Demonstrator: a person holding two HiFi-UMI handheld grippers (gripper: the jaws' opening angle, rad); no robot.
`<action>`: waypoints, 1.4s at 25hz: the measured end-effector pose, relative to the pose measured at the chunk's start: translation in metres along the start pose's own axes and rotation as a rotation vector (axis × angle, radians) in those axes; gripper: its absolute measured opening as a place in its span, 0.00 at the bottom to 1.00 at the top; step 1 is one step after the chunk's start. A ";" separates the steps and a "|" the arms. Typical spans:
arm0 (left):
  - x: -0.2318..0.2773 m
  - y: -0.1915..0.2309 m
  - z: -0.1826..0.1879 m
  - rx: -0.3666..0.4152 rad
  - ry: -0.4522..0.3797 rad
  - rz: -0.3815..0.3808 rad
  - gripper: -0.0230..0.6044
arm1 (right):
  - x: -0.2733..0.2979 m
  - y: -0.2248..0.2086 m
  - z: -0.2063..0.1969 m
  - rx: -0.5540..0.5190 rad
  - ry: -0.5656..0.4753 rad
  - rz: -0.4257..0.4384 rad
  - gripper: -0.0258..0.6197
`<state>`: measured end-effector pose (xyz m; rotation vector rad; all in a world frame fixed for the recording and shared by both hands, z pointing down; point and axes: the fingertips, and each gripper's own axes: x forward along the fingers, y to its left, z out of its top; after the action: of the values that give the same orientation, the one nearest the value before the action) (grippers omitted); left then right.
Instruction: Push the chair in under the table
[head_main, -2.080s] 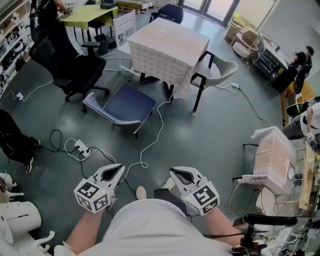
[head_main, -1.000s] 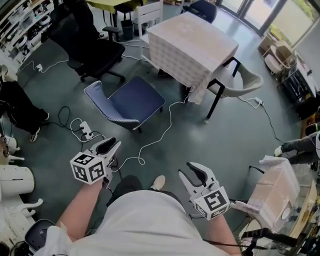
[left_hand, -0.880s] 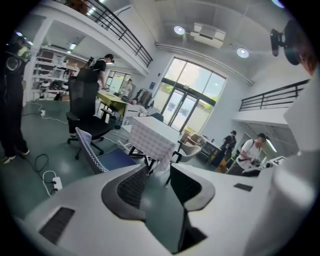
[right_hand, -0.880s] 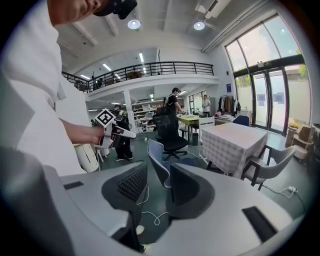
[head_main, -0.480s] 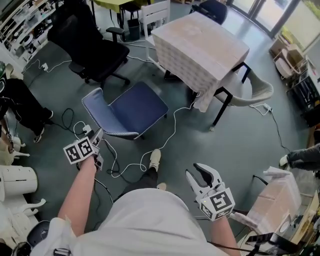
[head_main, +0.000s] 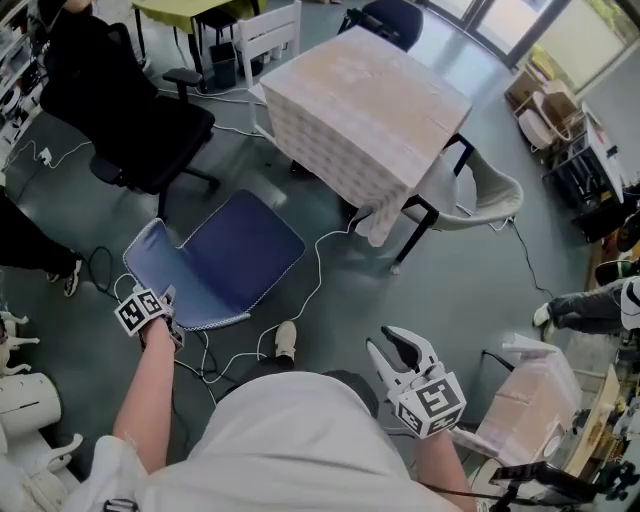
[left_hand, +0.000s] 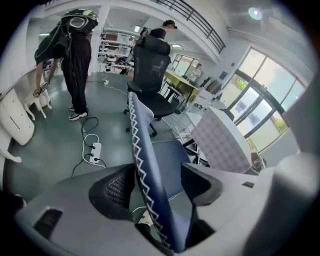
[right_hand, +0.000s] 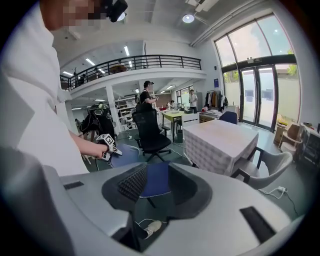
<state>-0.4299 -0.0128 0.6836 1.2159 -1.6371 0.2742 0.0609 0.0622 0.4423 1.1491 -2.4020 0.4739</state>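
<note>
The left arm (head_main: 148, 400) stretches to the frame's left. The left tool (head_main: 165, 318) has just been opening, and its jaws stand wide astride the chair back (left_hand: 145, 150). The right tool (head_main: 398, 346), at lower right, is parted and empty.

Head view overhead, gripper views low, all sharing chair (head_main: 235, 255)

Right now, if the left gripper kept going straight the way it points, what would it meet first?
Most likely the blue chair's backrest. Its edge stands between the jaws of the left gripper, which have just been opening and seem not to press on it.
</note>
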 end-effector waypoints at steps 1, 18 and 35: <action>0.010 0.000 -0.001 0.006 0.021 0.010 0.49 | 0.008 -0.002 0.003 -0.002 0.005 0.004 0.25; 0.043 -0.009 -0.008 -0.198 0.107 0.070 0.18 | 0.091 -0.058 0.032 -0.040 0.092 0.128 0.25; 0.107 -0.145 0.016 -0.239 0.095 0.068 0.17 | 0.115 -0.201 0.064 -0.007 0.097 0.142 0.25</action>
<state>-0.3169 -0.1515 0.7108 0.9550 -1.5806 0.1700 0.1409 -0.1628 0.4707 0.9346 -2.4085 0.5530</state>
